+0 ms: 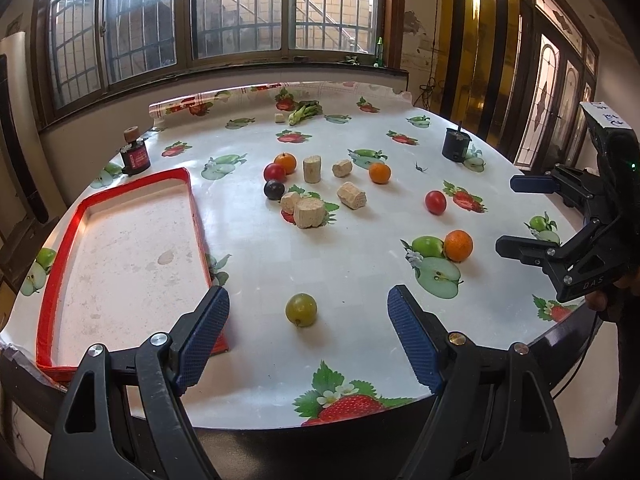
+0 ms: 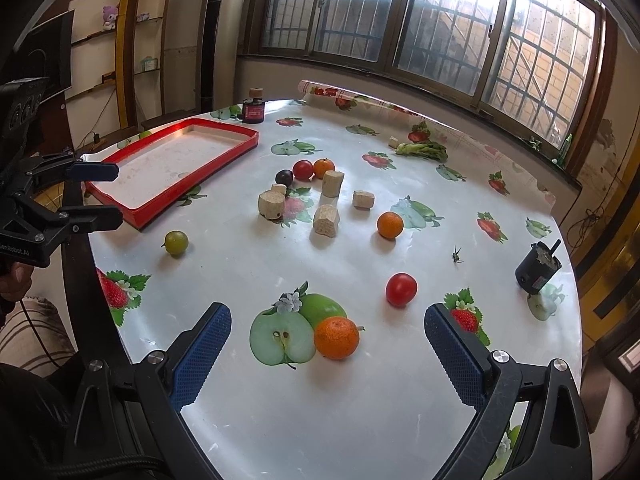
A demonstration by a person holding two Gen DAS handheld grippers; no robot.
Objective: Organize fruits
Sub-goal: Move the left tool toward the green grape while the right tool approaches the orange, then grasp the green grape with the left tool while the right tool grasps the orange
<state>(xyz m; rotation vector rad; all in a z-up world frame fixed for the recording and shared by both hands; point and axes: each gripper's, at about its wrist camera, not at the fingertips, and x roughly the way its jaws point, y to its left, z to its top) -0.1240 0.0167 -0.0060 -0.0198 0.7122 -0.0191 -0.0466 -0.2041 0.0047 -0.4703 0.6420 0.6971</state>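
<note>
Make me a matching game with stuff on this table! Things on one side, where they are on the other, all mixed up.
Things:
1. green fruit
2. nearest orange
3. leafy vegetable
4. red tray

Places:
A. far side of the table, near the window
B. in front of the open left gripper
C. left part of the table, with no fruit in it
D. in front of the open right gripper, on a printed apple picture

Pairs: 1-B, 2-D, 3-A, 4-C
</note>
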